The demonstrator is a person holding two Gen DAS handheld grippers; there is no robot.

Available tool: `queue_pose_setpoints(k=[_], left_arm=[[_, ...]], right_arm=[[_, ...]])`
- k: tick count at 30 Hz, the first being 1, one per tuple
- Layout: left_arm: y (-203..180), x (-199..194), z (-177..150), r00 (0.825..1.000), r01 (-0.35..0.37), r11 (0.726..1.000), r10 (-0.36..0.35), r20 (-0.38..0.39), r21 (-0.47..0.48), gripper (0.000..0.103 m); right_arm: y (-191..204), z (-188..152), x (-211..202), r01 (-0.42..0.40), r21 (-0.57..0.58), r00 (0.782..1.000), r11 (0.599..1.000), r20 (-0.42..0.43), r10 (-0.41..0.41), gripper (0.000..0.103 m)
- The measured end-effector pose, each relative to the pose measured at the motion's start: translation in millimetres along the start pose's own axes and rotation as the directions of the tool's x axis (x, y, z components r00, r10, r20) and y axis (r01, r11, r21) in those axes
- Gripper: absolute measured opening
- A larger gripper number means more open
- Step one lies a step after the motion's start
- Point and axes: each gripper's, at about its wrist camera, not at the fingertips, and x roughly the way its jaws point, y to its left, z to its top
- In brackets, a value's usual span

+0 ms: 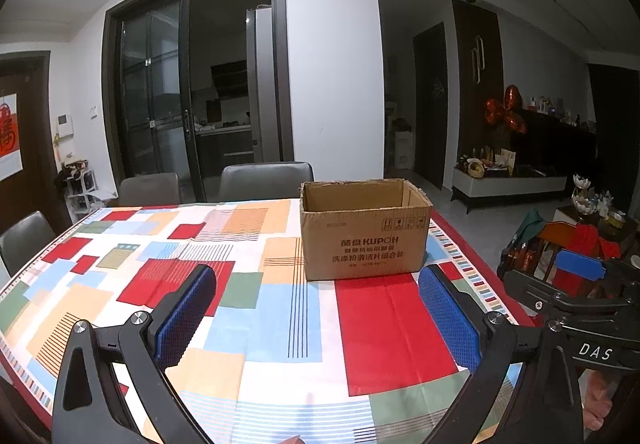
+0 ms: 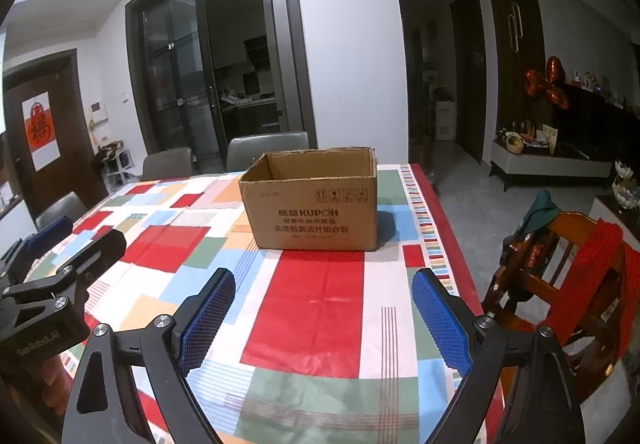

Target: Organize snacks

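Observation:
An open brown cardboard box printed KUPOH stands on the table with a colourful patchwork cloth; it also shows in the right wrist view. Its inside is mostly hidden. No snacks show. My left gripper is open and empty, held above the cloth short of the box. My right gripper is open and empty, also short of the box. The right gripper shows at the right of the left wrist view, and the left gripper at the left of the right wrist view.
Grey chairs stand at the table's far side and left. A wooden chair draped with red cloth stands off the table's right edge. Sliding glass doors lie behind.

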Motion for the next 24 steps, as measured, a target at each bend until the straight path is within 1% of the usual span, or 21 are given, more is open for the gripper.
queue_pose_setpoints(k=[24], left_arm=[[0.2, 3.8, -6.3, 0.999, -0.017, 1.0, 0.017, -0.03, -0.007, 0.103]], right_arm=[[6.2, 0.9, -0.3, -0.003, -0.003, 1.0, 1.0, -0.017, 0.003, 0.091]])
